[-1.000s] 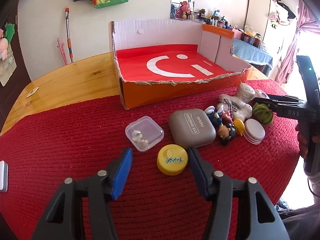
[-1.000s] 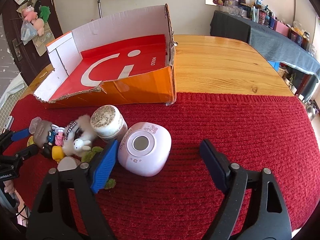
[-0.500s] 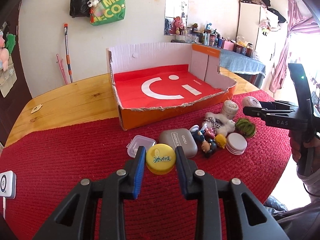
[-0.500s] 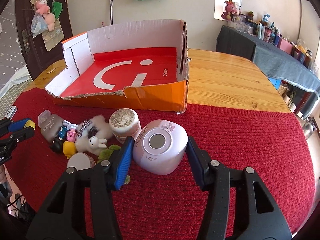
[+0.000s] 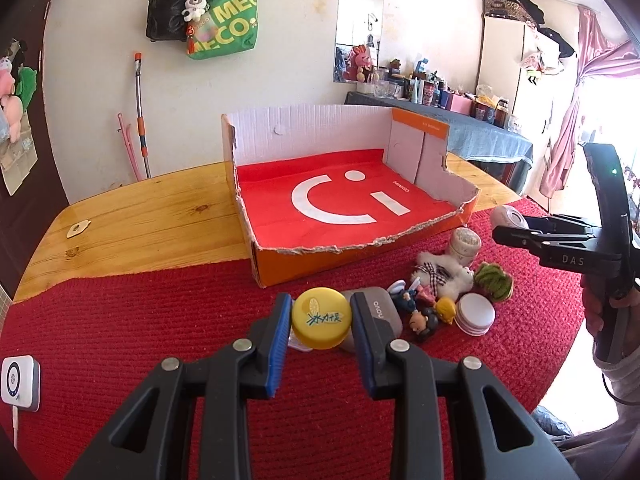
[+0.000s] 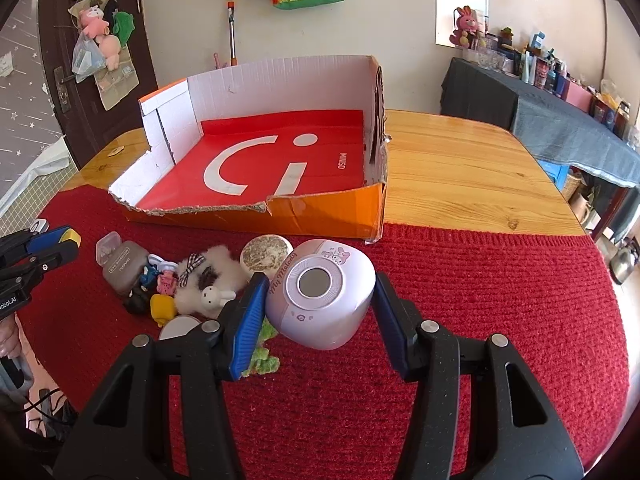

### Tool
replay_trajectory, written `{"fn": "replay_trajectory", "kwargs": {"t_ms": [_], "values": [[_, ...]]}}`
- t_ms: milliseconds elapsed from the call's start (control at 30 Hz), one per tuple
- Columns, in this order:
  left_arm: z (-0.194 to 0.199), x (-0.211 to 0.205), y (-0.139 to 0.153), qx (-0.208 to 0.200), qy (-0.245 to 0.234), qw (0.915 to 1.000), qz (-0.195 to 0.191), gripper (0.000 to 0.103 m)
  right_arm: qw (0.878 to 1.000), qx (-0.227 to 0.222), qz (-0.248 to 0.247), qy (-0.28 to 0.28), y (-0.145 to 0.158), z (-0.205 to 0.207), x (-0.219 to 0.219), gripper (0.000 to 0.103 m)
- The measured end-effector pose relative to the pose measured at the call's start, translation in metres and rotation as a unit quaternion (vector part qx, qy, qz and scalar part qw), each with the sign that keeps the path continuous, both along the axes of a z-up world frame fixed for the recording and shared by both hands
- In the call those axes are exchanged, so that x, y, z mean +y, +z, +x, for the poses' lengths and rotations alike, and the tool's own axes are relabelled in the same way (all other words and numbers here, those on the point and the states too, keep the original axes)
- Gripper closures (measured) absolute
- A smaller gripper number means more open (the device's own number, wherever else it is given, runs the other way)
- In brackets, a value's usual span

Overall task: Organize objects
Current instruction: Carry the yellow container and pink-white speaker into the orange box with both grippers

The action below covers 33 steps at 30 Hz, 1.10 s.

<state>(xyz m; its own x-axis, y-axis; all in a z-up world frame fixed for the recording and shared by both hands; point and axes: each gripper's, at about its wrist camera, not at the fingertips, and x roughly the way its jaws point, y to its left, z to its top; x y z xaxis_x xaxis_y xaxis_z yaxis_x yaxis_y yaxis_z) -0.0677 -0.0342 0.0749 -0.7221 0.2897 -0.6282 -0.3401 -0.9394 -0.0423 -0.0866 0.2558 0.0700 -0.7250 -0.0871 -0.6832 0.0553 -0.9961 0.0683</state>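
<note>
Gripping now: left hand-held gripper [image 5: 321,320] has its blue pads clamped on the yellow bottle cap [image 5: 321,317], lifted clear of the red mat [image 5: 140,320].
Right side: right hand-held gripper [image 6: 316,312] is squeezing the pale pink round speaker [image 6: 320,293], one pad pressed to each flank, the speaker tilted and off the mat.
Cap position: near the middle of the left wrist view, in front of the grey case [image 5: 380,308] that lies just behind it.
Speaker position: near edge of the pile, short of the orange cardboard tray [image 6: 320,220].
Tray: open, red floor with a white smile mark, sitting at the far edge of the mat on the wooden worktop [image 5: 140,216], nothing inside it.
Pile on the mat: white fluffy plush [image 5: 444,274], speckled round jar [image 5: 464,242], green knitted piece [image 5: 494,282], white round discs [image 5: 476,314], small figurines [image 5: 420,312], all bunched together to the right of the cap.
Clear box: small transparent case [image 6: 107,245] touching the grey case at its far left.
Far left: white device [image 5: 18,382] at the mat's edge.
</note>
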Motion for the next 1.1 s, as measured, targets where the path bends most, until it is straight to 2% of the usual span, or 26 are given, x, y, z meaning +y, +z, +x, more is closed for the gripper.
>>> {"fn": "replay_trajectory", "kwargs": {"t_ms": [233,400,567,833,1100], "values": [[-0.026,0.003,0.018,0.014,-0.005,0.9999,-0.004,0.072,1.000,0.014,-0.003,0.013,0.022,-0.022,0.006,0.052],[-0.060,0.009,0.025,-0.005,-0.020,0.9997,-0.014,0.072,0.999,0.004,-0.010,0.035,0.033,-0.050,0.006,0.052],[-0.092,0.019,0.019,-0.042,-0.039,0.9979,-0.031,0.072,0.997,-0.043,0.007,0.067,0.027,-0.090,-0.001,0.052],[-0.126,0.030,-0.011,-0.106,-0.059,0.9905,-0.065,0.072,0.987,-0.127,0.010,0.094,0.010,-0.131,0.001,0.052],[-0.135,0.041,-0.020,-0.113,-0.071,0.9859,-0.100,0.072,0.973,-0.177,0.065,0.134,-0.004,-0.143,-0.012,0.052]]}}
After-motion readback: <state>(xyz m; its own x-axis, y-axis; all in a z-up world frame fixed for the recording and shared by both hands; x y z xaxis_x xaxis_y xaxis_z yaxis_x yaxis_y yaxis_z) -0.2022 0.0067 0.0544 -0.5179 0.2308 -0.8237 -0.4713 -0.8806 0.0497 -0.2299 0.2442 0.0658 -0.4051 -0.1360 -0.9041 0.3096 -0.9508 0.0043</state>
